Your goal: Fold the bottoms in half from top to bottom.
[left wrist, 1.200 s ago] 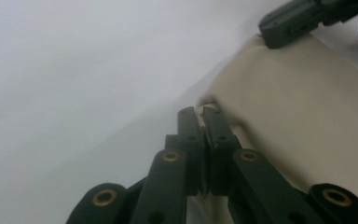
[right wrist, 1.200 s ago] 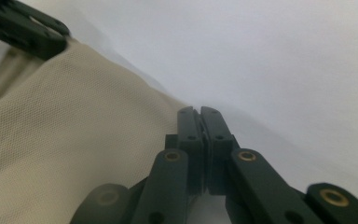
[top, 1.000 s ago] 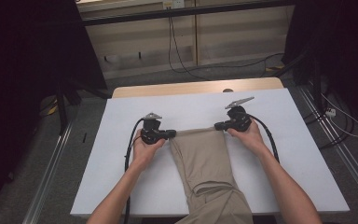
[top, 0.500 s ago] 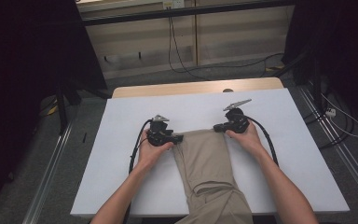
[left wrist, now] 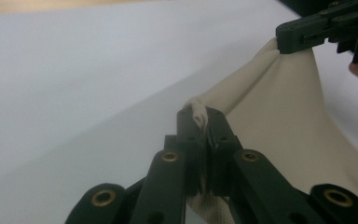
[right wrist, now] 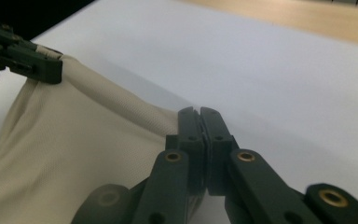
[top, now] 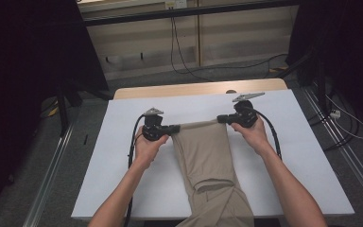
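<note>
We found a beige pair of trousers (top: 208, 161) lying on the white table cover (top: 123, 189), its far edge stretched between the two grippers and its near end bunched in folds at the table's near edge. The left gripper (top: 172, 129) was clamped on the left corner of that far edge; its jaws had just been closing, and in the left gripper view (left wrist: 204, 122) we saw a tuft of the cloth pinched between the narrow-set jaws. The right gripper (top: 221, 119) was closed tight on the right corner; in the right gripper view (right wrist: 199, 120) its jaws stood pressed together with the fabric running in at their left side. We noted the cloth pulled taut between the two grips, with creases fanning from each pinched corner, and lifted off the table cover there. Each gripper was held by a hand, the forearms entering from the near side. Beyond the cover we saw a strip of bare wooden tabletop (top: 194, 90).
</note>
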`<state>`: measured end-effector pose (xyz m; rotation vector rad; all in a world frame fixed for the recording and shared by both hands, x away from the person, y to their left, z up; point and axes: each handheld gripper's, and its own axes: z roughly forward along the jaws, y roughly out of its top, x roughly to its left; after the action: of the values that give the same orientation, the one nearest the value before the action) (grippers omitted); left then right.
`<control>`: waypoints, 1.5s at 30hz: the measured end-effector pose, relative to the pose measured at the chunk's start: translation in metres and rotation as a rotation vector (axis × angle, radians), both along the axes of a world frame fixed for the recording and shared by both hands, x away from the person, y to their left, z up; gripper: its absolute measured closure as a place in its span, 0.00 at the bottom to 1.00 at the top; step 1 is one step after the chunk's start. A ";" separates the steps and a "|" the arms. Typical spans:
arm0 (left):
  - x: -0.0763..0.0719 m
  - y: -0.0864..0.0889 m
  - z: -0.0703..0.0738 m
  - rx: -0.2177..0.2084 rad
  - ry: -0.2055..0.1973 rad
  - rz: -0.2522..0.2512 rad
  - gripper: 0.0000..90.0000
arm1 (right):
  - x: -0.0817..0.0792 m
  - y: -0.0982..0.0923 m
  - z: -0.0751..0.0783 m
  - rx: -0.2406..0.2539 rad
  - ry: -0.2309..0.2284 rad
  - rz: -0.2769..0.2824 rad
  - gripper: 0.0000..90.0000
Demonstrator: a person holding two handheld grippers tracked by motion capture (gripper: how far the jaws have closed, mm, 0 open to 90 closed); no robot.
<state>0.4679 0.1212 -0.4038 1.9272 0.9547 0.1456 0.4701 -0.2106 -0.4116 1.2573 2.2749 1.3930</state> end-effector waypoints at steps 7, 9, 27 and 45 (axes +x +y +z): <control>0.022 0.005 0.045 -0.020 -0.101 0.044 0.96 | 0.013 0.004 0.042 0.058 -0.080 -0.056 0.99; 0.030 0.002 0.057 -0.017 -0.121 0.050 0.96 | 0.021 0.003 0.055 0.065 -0.097 -0.076 0.99; 0.097 -0.039 0.135 -0.031 -0.239 0.101 0.96 | 0.065 -0.016 0.162 0.018 -0.221 -0.199 0.99; 0.107 -0.037 0.073 0.070 -0.130 0.179 0.38 | 0.081 -0.033 0.099 -0.041 -0.094 -0.288 0.54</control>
<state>0.5746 0.0845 -0.3310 1.8690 1.0456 0.4088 0.5509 -0.2441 -0.3127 1.4078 1.9580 1.2667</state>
